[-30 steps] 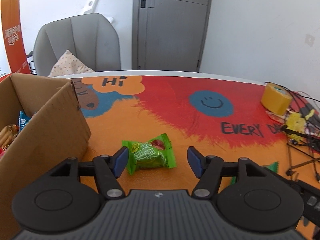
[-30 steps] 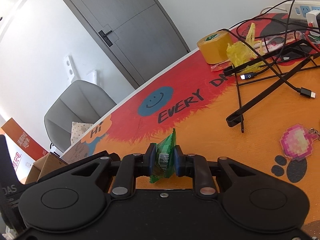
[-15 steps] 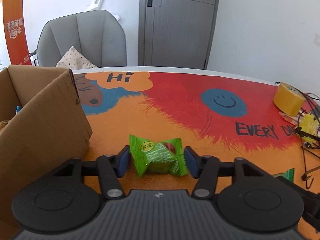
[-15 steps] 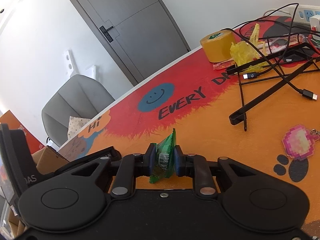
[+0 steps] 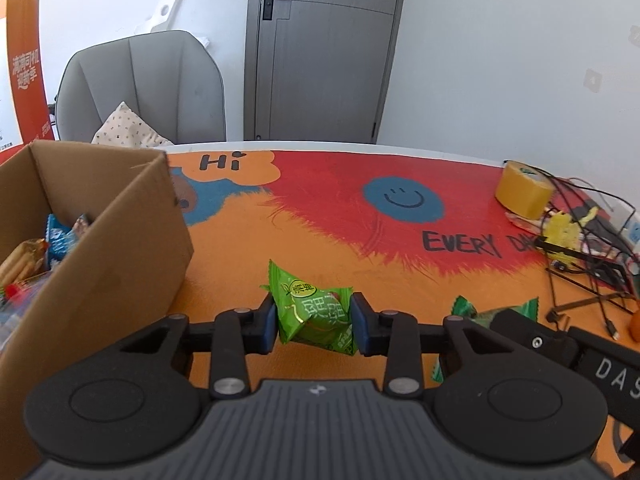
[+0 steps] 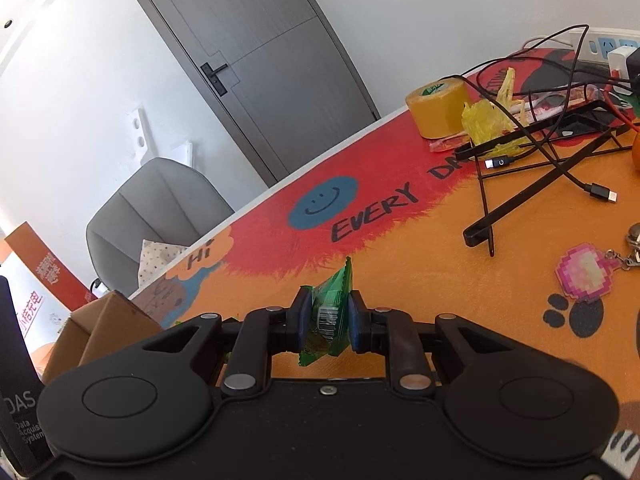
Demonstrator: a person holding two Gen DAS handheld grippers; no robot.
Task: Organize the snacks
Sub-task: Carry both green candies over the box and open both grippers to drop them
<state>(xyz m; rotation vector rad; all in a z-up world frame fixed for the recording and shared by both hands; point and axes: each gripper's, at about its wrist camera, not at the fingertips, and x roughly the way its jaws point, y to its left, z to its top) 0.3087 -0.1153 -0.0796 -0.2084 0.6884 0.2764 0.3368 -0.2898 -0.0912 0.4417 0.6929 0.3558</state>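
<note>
Snack packet (image 5: 314, 318) sits pinched between left gripper's (image 5: 314, 322) just-closing jaws.

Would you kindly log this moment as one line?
left gripper: just closed on green snack | right gripper: holds green packet | cardboard box: open

This looks like an office or a small meeting room put to use as a workspace. A grey door (image 5: 320, 52) with a lever handle sits in plain white walls, and a grey padded office chair (image 5: 148, 88) stands at the bench (image 5: 320, 216), which wears a bright cartoon mat. An orange promotional banner (image 5: 26, 72) stands by the wall, and a power strip (image 6: 600, 42), tangled cables (image 6: 560, 168) and a roll of yellow tape (image 5: 522, 194) clutter one end.
</note>
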